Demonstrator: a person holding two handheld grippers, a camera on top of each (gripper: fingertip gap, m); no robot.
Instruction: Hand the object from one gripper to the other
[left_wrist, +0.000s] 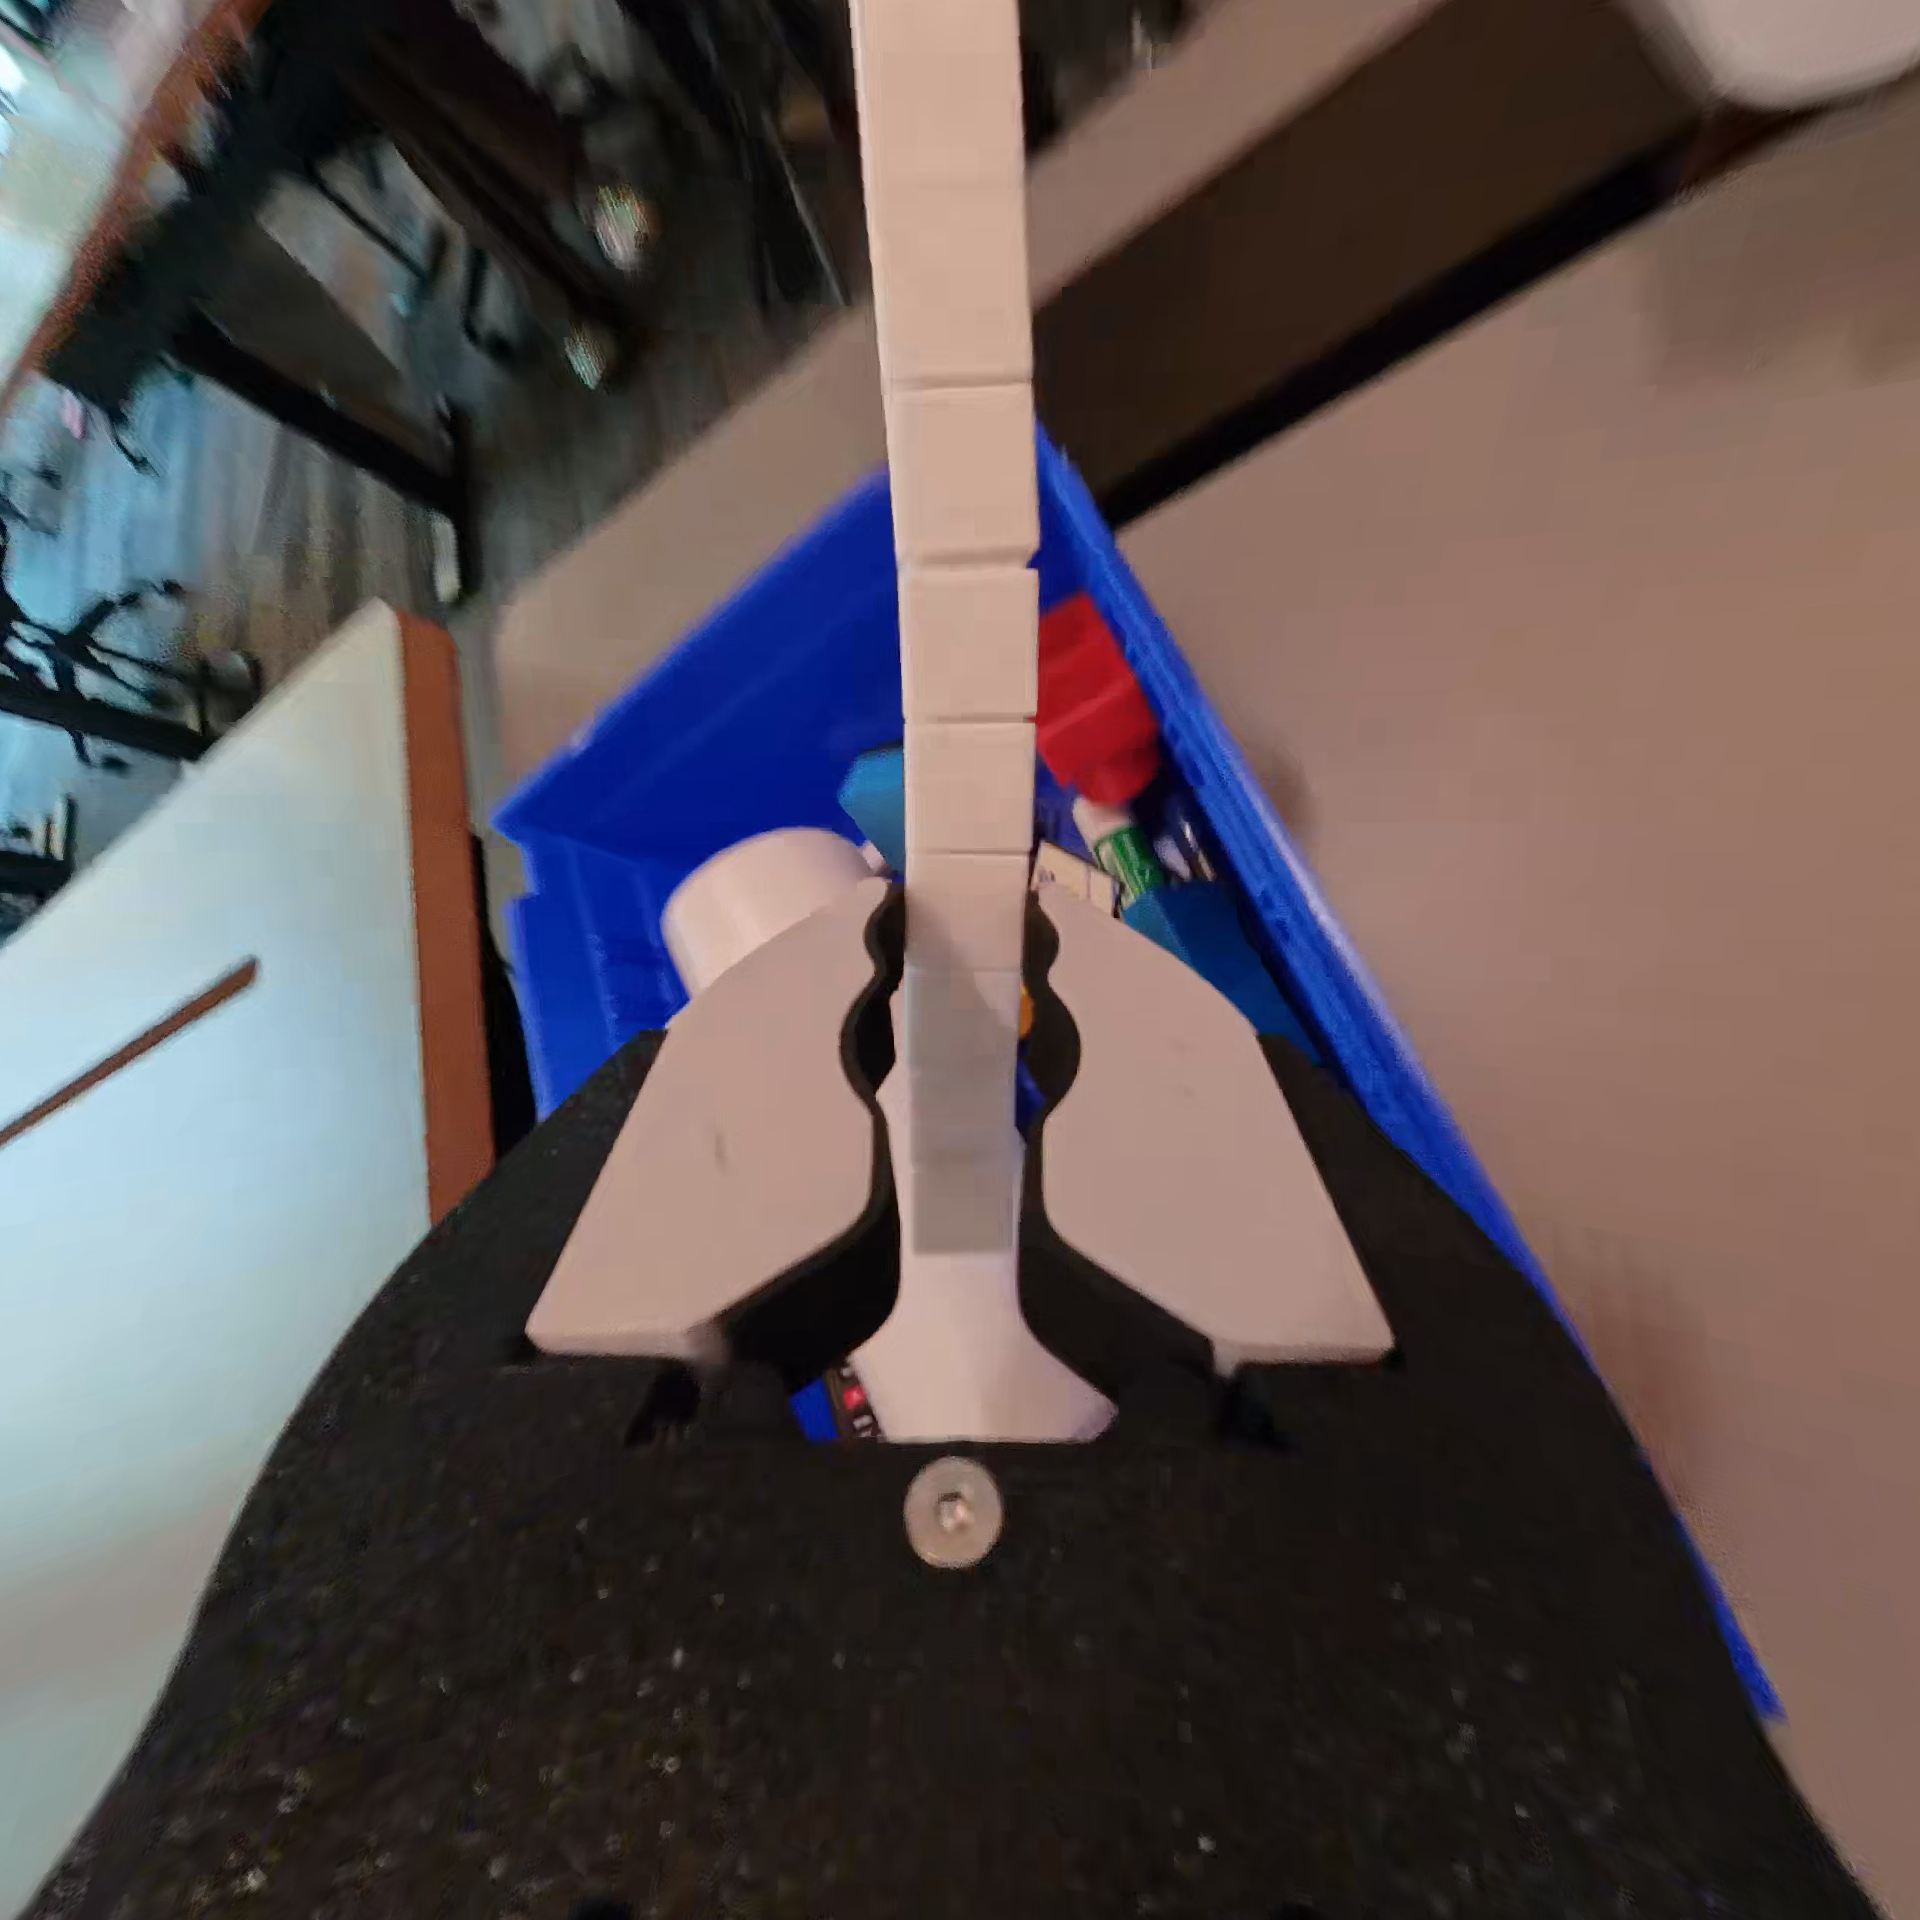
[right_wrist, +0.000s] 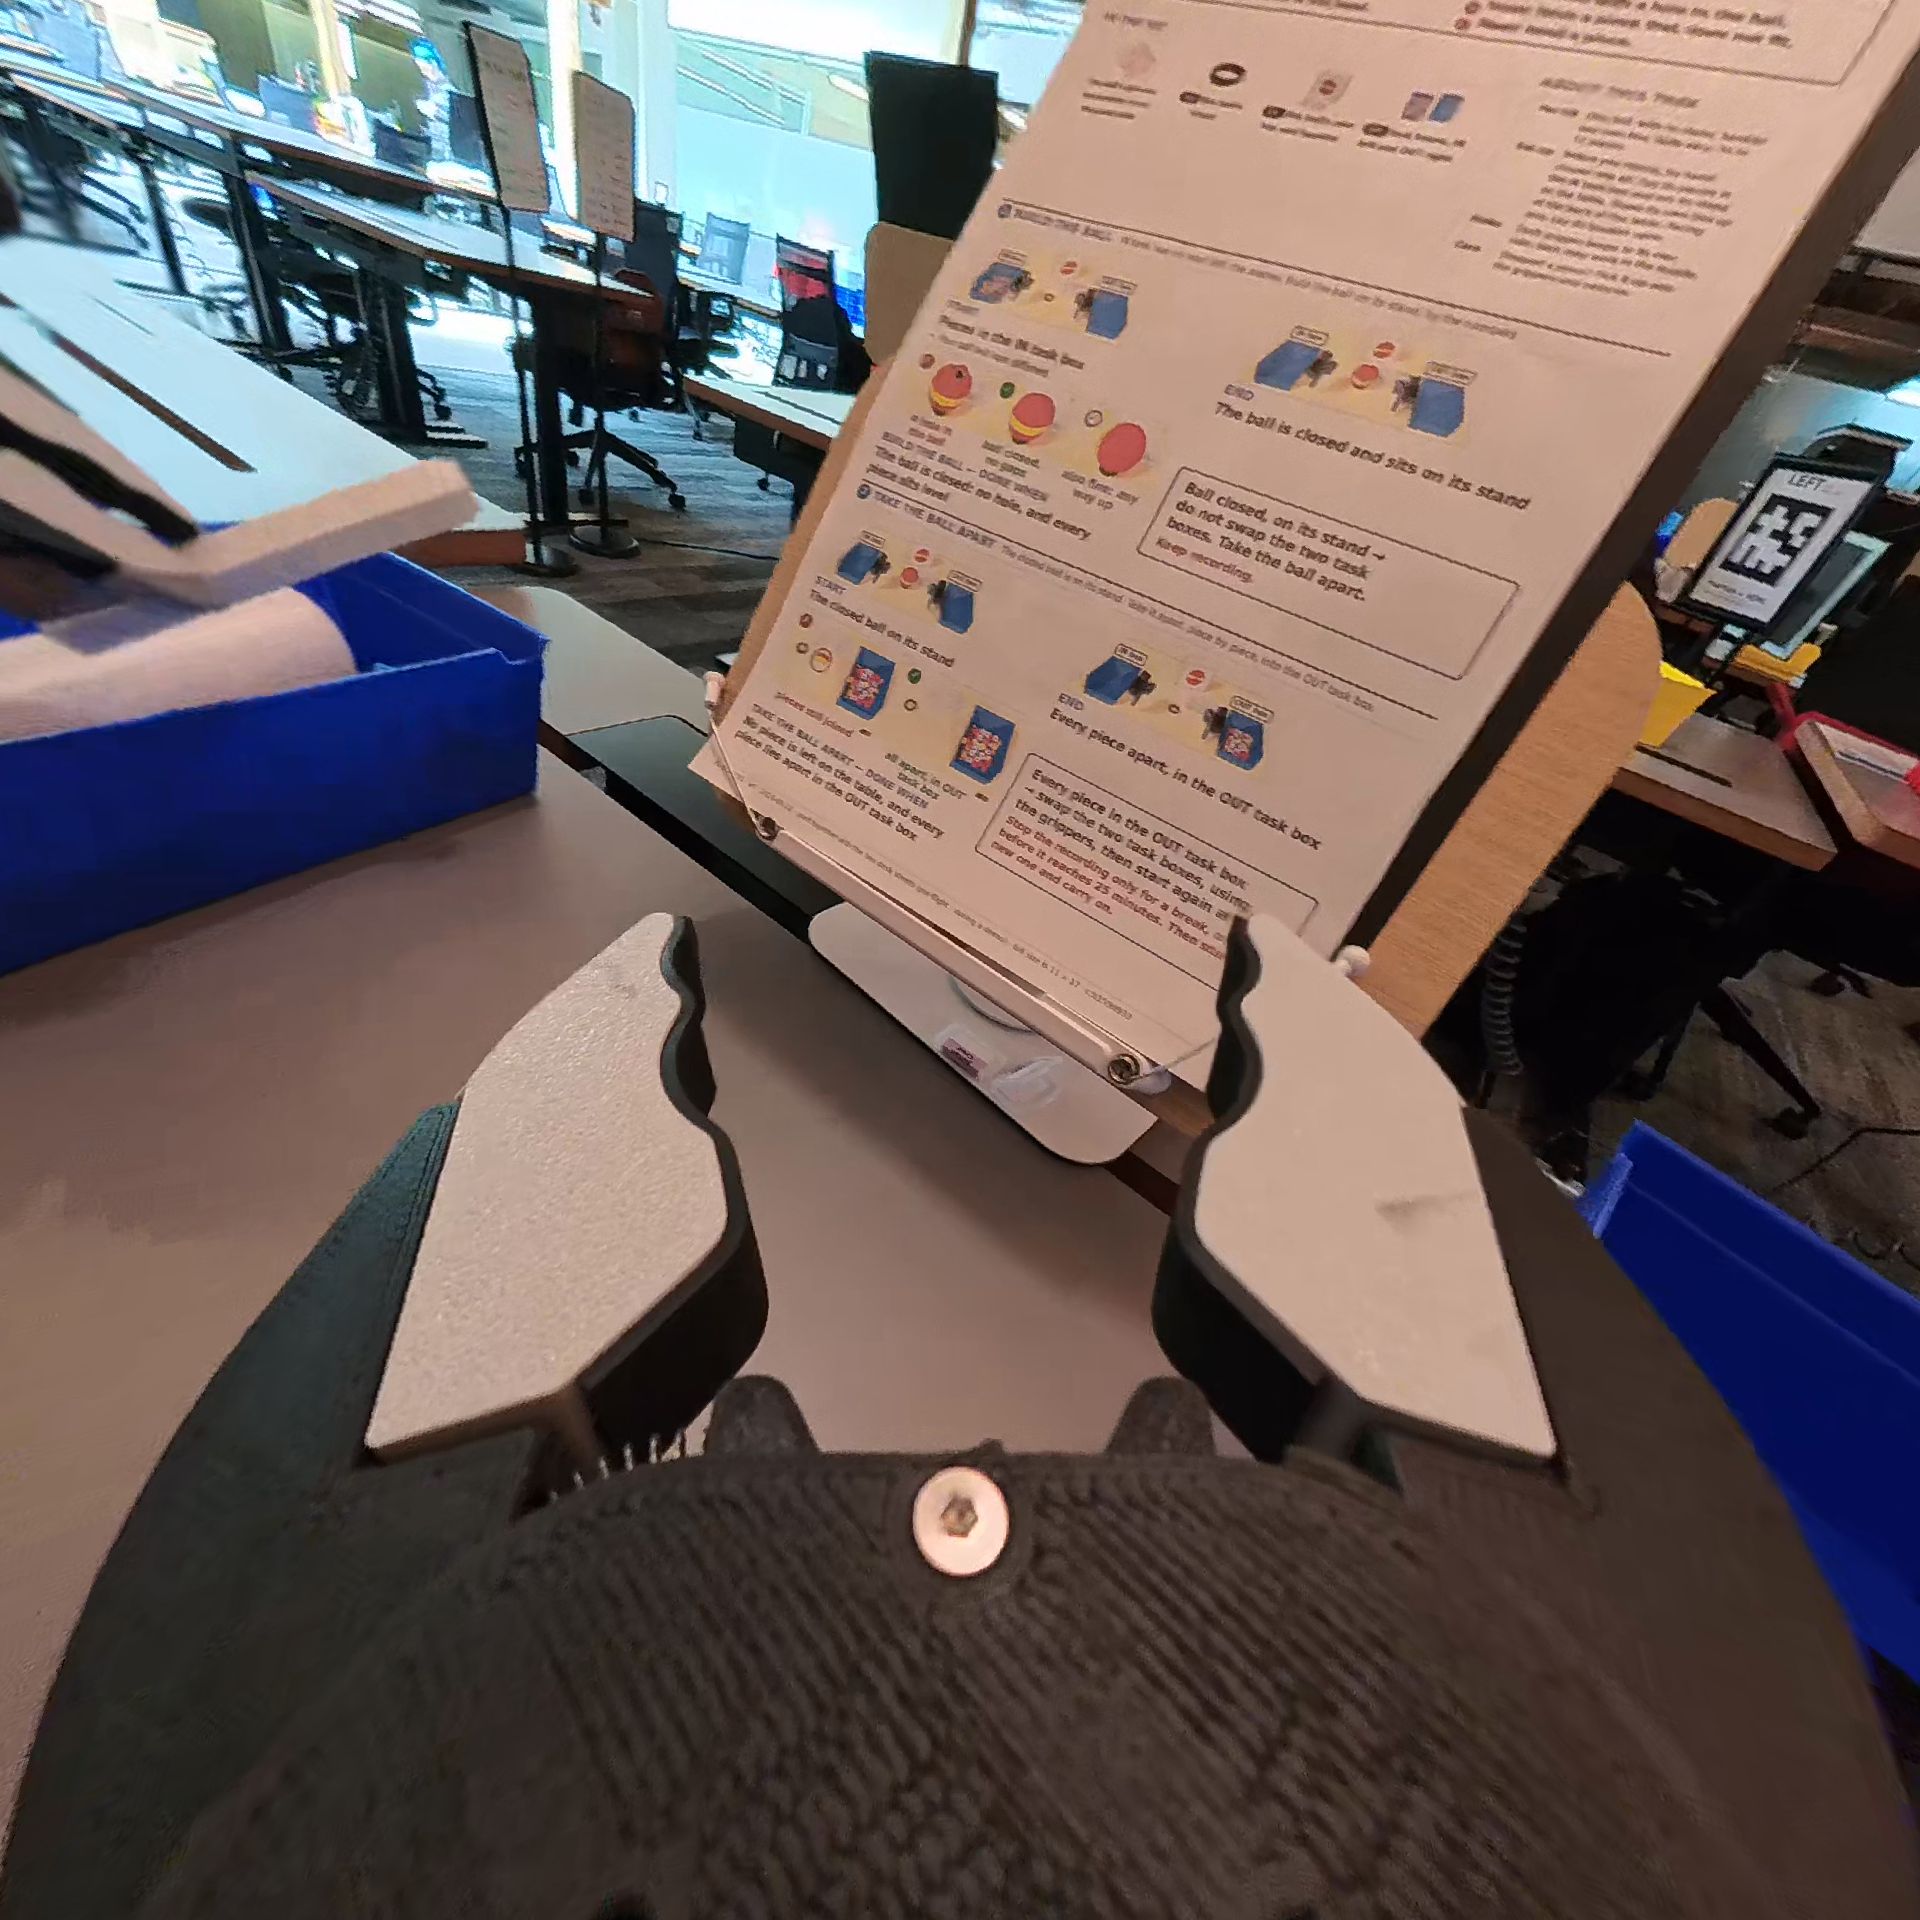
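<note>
above the blue bin (left_wrist: 727, 727), left gripper (left_wrist: 961, 935) jaws clamp a white strip (left_wrist: 961, 468) pointing to 12 o'clock; right gripper (right_wrist: 961, 997) jaws wide apart, empty.

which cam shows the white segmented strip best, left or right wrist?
Left wrist. The white segmented strip runs up mid-frame, clamped by the left gripper above the blue bin. The right wrist view catches only its blurred end at far left; the right gripper is open, empty.

- My right tool (right_wrist: 961, 1039) is wide open above the grey bench (right_wrist: 312, 1091), holding nothing.
- An instruction sheet (right_wrist: 1195, 520) stands just ahead on a stand.
- At far left, a white strip (right_wrist: 312, 540) hangs over a blue bin (right_wrist: 260, 769).
</note>
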